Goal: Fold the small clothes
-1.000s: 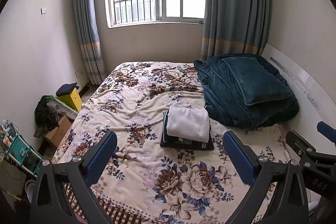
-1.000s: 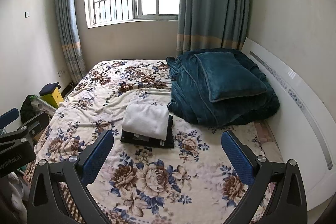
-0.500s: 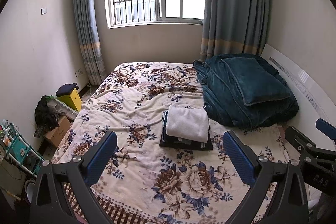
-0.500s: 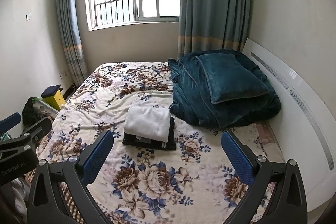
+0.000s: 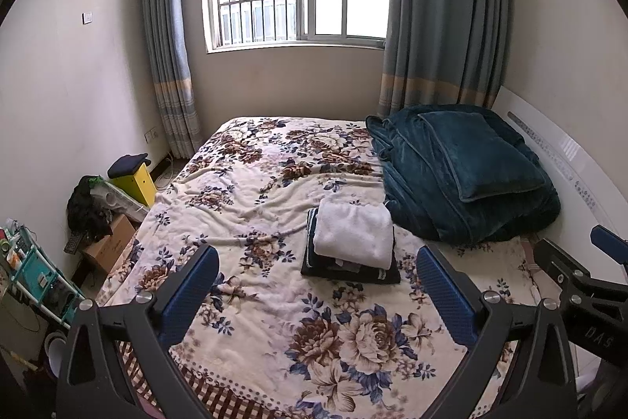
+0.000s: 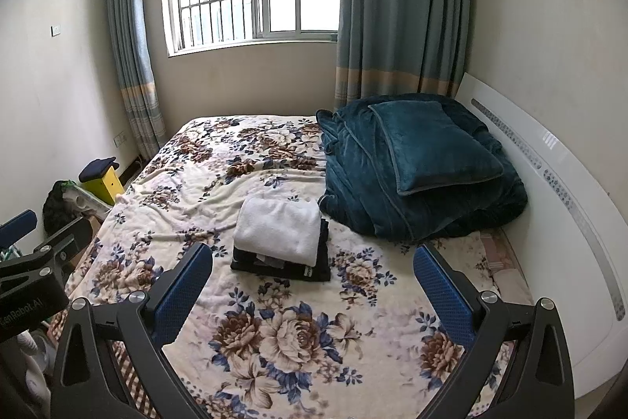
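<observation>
A stack of folded small clothes lies on the floral bed (image 5: 243, 199): a white folded piece (image 5: 353, 234) on top of dark folded pieces (image 5: 345, 268). The same stack shows in the right wrist view, white piece (image 6: 278, 228) over dark ones (image 6: 282, 266). My left gripper (image 5: 318, 285) is open and empty, held above the near part of the bed, short of the stack. My right gripper (image 6: 314, 281) is open and empty, also short of the stack. The right gripper's side shows at the right edge of the left wrist view (image 5: 581, 285).
A folded teal blanket with a pillow (image 5: 463, 171) lies at the bed's head next to the white headboard (image 6: 549, 191). A yellow box (image 5: 137, 179), a black bag and a cardboard box stand on the floor at the left. A shelf (image 5: 31, 269) is at the near left.
Both grippers have drawn back slightly from the stack, which looks a little smaller and farther. Both stay open and empty.
</observation>
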